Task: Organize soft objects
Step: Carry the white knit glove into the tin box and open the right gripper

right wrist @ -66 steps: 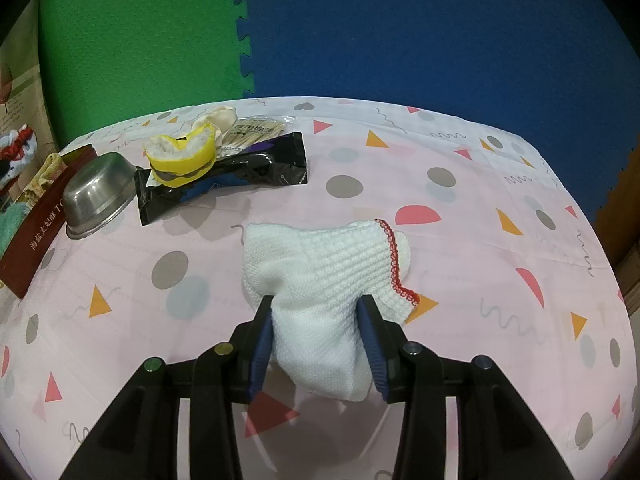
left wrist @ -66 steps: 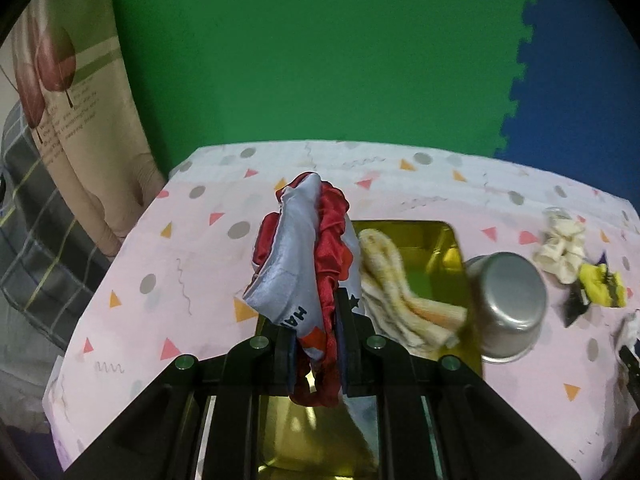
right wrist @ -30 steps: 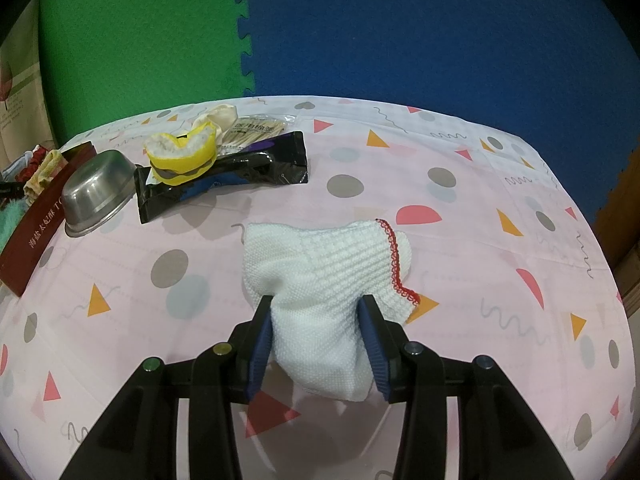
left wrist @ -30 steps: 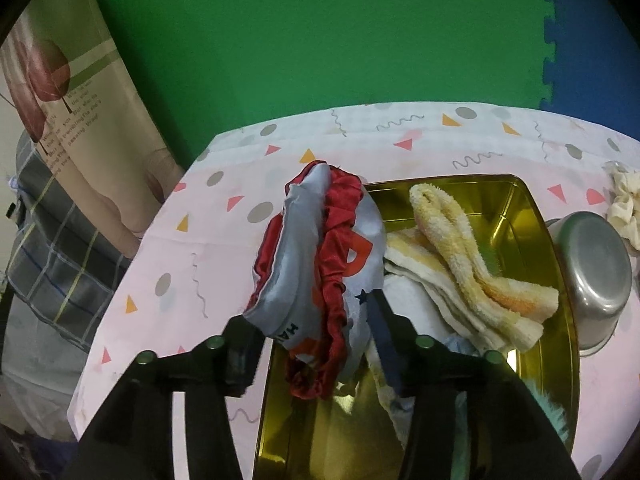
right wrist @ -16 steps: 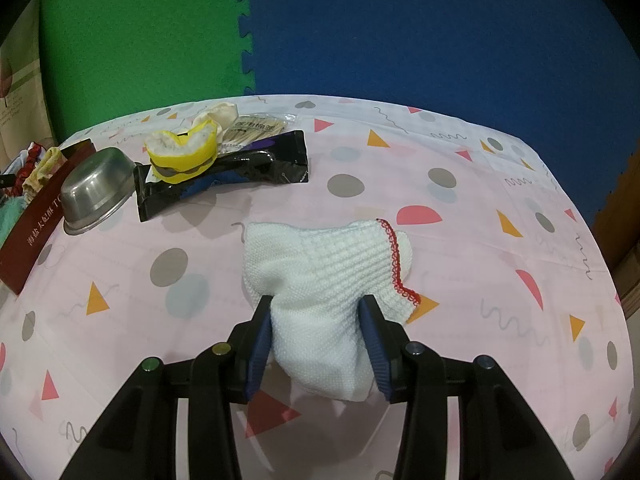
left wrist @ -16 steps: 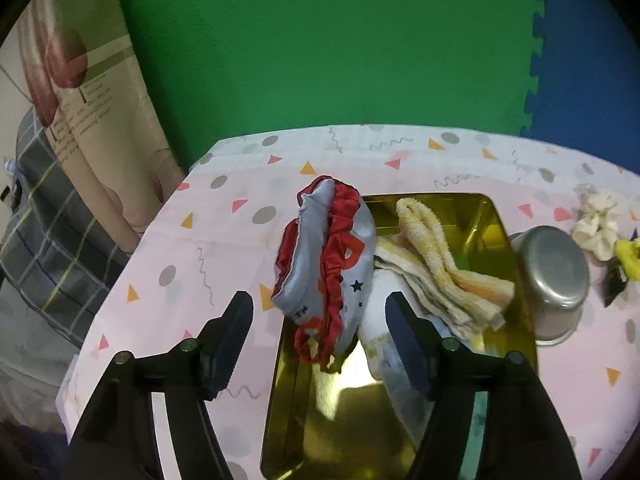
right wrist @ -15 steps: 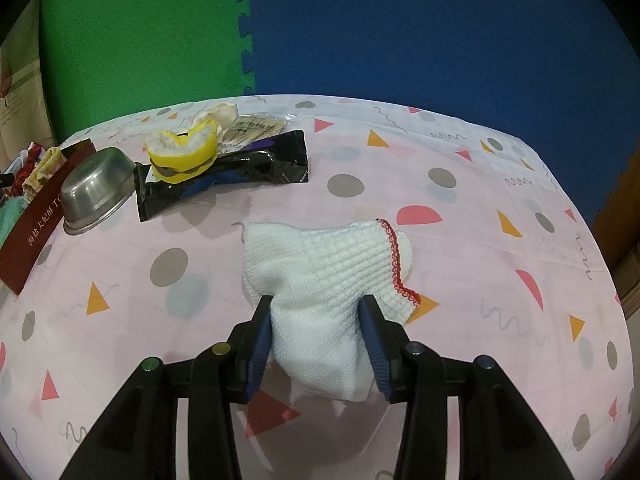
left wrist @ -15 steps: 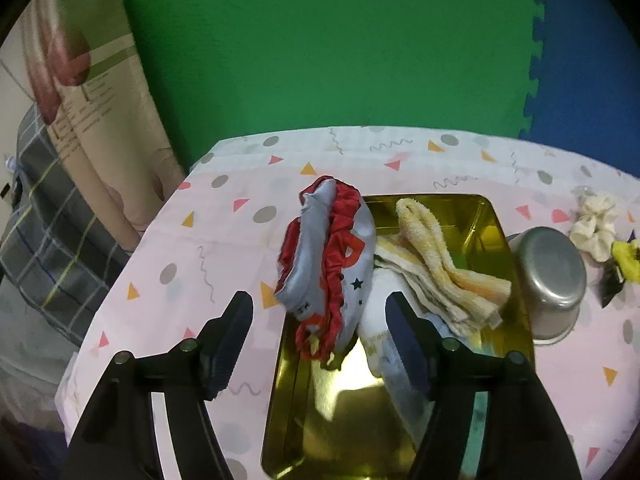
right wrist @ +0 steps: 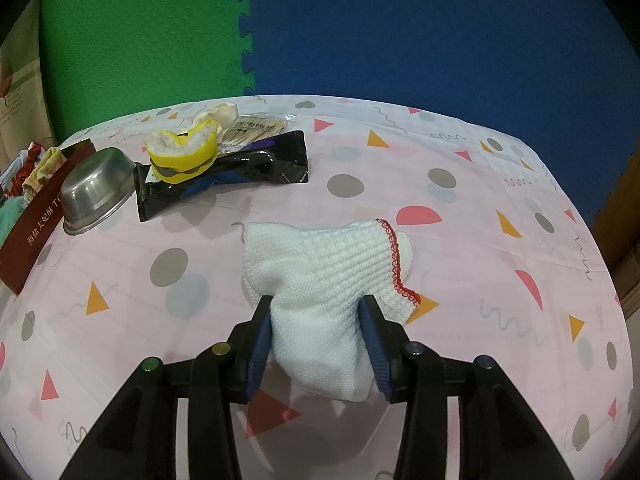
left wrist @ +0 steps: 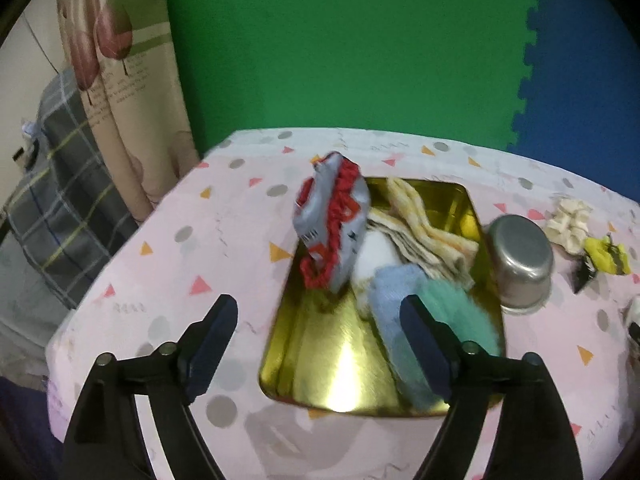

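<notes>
Left wrist: left gripper (left wrist: pixel 316 322) has just been opening, nothing between; right gripper (right wrist: pixel 316 334) (clamping white sock (right wrist: pixel 326 276)) should lift cleanly toward gold tin (left wrist: pixel 340 376).

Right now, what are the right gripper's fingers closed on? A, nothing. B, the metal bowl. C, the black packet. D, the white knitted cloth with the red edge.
D: the right gripper has its fingers pressed on both sides of the white knitted cloth, on the pink tablecloth.
</notes>
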Demonstrator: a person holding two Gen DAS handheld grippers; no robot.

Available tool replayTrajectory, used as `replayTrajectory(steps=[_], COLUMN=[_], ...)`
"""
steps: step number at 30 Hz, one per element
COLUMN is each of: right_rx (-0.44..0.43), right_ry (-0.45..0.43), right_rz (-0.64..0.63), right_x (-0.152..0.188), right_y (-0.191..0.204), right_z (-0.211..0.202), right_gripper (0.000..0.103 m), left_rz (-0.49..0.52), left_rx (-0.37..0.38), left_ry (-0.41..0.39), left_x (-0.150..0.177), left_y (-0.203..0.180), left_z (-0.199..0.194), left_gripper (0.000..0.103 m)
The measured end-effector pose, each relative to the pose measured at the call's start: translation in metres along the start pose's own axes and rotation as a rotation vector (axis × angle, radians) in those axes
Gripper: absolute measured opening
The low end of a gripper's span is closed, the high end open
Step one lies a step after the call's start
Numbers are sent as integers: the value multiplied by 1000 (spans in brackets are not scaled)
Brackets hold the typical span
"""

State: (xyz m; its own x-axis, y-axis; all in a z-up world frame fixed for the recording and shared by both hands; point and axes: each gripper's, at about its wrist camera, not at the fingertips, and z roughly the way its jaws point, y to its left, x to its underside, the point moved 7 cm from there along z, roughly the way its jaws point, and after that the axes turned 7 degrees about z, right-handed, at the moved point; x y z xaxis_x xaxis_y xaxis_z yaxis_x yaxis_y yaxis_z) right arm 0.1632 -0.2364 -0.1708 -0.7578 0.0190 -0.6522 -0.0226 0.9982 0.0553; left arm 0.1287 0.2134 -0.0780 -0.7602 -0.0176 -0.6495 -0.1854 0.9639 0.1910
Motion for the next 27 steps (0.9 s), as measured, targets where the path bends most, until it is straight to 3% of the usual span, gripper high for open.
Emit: replayTrajectory(steps=[10, 20, 27], right_rx=[22, 65, 42], right_ry=[-5, -14, -18], right_rz=[-14, 3, 4], right_x=[-1, -8, -13], right_y=[0, 7, 22], right_z=[-2, -9, -17], right_gripper=[41, 25, 23], left_rz=[9, 25, -2], left_rx=[-8, -3, 8], left_ry=[-20, -35, -39], left_x=[17, 26, 26], left_y=[-6, -8, -5], left_z=[-4, -3, -4], left_gripper=[85, 89, 89])
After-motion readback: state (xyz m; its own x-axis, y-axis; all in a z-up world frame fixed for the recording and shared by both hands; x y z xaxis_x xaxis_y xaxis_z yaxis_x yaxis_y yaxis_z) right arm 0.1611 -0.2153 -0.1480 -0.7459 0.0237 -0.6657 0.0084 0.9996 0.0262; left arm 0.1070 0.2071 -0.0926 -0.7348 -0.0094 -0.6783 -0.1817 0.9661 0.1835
